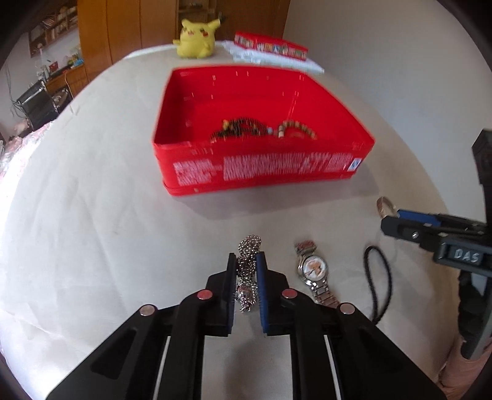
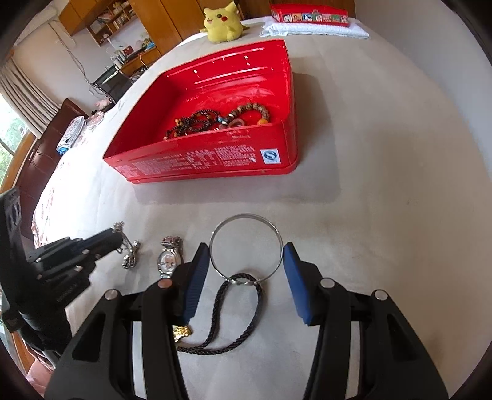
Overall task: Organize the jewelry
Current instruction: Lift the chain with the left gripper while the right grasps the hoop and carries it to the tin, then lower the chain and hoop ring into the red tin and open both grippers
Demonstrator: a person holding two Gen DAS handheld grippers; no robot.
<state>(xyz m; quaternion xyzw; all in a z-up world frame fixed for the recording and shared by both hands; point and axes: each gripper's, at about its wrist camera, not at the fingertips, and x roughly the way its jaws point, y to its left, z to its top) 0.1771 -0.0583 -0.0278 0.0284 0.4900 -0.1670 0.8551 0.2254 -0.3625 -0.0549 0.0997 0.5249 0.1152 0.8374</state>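
A red box (image 1: 261, 172) (image 2: 200, 163) on the beige table holds beaded bracelets (image 1: 240, 129) (image 2: 215, 118). My left gripper (image 1: 246, 261) (image 2: 115, 241) is closed around a silver chain (image 1: 247, 270) (image 2: 129, 255) lying on the table. A silver wristwatch (image 1: 312, 270) (image 2: 168, 260) lies just right of it. My right gripper (image 2: 246, 255) (image 1: 390, 221) is open, its blue pads either side of a silver bangle (image 2: 246, 246) (image 1: 382, 206). A black braided cord (image 2: 233, 310) (image 1: 379, 283) is tied to the bangle.
A yellow Pikachu plush (image 1: 196, 37) (image 2: 223, 24) sits at the table's far edge. A red printed tin (image 1: 270, 46) (image 2: 309, 15) rests on a folded white cloth (image 2: 313, 30) at the far right. Chairs and shelves stand beyond on the left.
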